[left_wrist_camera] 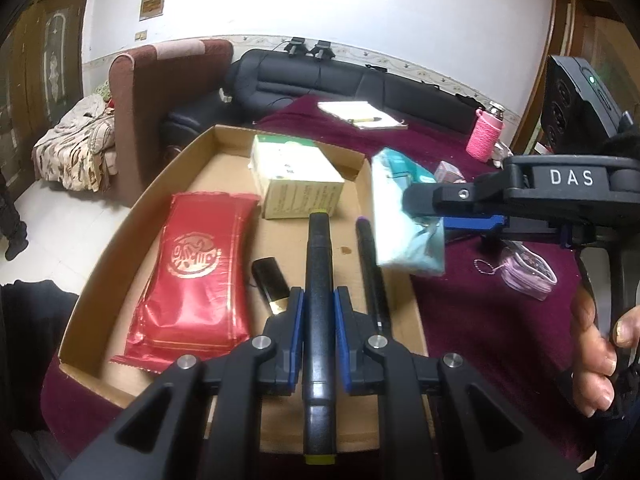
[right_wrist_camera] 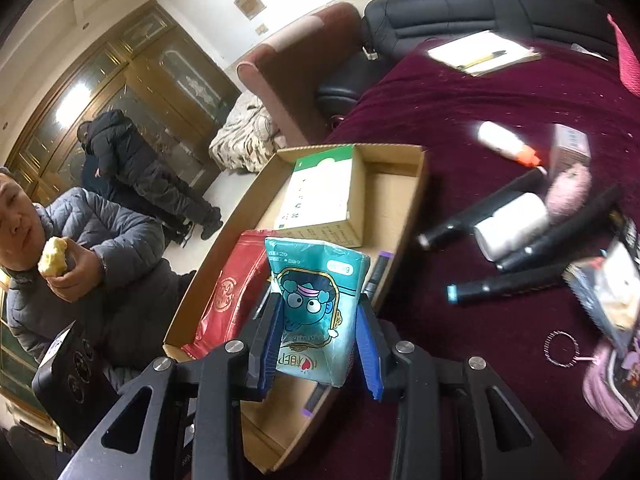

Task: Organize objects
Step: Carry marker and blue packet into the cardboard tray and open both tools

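Observation:
A shallow cardboard tray [left_wrist_camera: 120,236] [right_wrist_camera: 404,204] lies on the maroon tablecloth. In it are a red foil packet [left_wrist_camera: 196,280] [right_wrist_camera: 228,284], a cream and green box [left_wrist_camera: 296,178] [right_wrist_camera: 320,196], a small black and gold object [left_wrist_camera: 272,280] and a purple-capped marker [left_wrist_camera: 370,268]. My left gripper [left_wrist_camera: 319,316] is shut on a black marker with yellow ends [left_wrist_camera: 318,280], held over the tray. My right gripper [right_wrist_camera: 318,340] is shut on a teal cartoon-printed packet [right_wrist_camera: 316,304] [left_wrist_camera: 404,216], which hangs above the tray's right edge.
On the cloth right of the tray lie several black markers [right_wrist_camera: 504,280], a white bottle [right_wrist_camera: 512,224], a white tube with an orange cap [right_wrist_camera: 504,144], a small box [right_wrist_camera: 568,146] and pink pouches [right_wrist_camera: 612,380] [left_wrist_camera: 528,272]. A notepad with a pen [left_wrist_camera: 360,114] and a pink bottle [left_wrist_camera: 486,136] stand farther back. A person in a grey jacket [right_wrist_camera: 100,248] sits left.

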Available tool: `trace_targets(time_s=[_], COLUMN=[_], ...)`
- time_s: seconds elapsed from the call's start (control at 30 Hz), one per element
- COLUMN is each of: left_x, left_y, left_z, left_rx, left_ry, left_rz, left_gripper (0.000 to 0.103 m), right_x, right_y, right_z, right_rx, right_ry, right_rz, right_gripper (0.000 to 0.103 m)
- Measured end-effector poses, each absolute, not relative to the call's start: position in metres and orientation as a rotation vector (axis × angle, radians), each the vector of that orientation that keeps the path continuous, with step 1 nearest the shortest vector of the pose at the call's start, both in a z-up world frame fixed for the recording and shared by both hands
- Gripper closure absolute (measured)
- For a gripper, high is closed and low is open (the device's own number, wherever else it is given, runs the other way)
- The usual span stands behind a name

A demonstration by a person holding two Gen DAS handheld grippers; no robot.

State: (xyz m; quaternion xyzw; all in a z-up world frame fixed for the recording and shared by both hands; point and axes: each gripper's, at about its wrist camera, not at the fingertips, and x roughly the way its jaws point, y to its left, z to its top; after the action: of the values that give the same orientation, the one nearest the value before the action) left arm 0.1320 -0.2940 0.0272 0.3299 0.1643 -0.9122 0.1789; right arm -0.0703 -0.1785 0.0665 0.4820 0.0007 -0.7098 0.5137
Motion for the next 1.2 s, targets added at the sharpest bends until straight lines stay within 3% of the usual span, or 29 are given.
trace_targets(time_s=[0.93,1.03,1.1,1.2], left_x=[0.120,0.121,0.122,0.123], left_y=[-0.290,-0.287,-0.284,-0.283], left_z=[0.015,0.015,0.017,0.018], left_rx=[0.936,0.945,0.938,0.927], left_ry=[0.508,0.516,0.508,0.510], left_rz=[-2.543,-2.562,-2.563,-2.562], left_gripper=[0.087,0.077,0.063,0.056], right_x=[-0.078,-0.075,-0.074,-0.075], right_y=[-0.230,-0.228,-0.226,-0.220], right_z=[0.025,0.024,0.024,0.028], right_rx=[1.202,1.189,1.192,1.193], right_ry=[0.060,0.057,0.049,0.019], right_rz=[-1.745,-1.727,-1.712,-1.701], right_gripper=[0.062,0.061,0.059,0.054])
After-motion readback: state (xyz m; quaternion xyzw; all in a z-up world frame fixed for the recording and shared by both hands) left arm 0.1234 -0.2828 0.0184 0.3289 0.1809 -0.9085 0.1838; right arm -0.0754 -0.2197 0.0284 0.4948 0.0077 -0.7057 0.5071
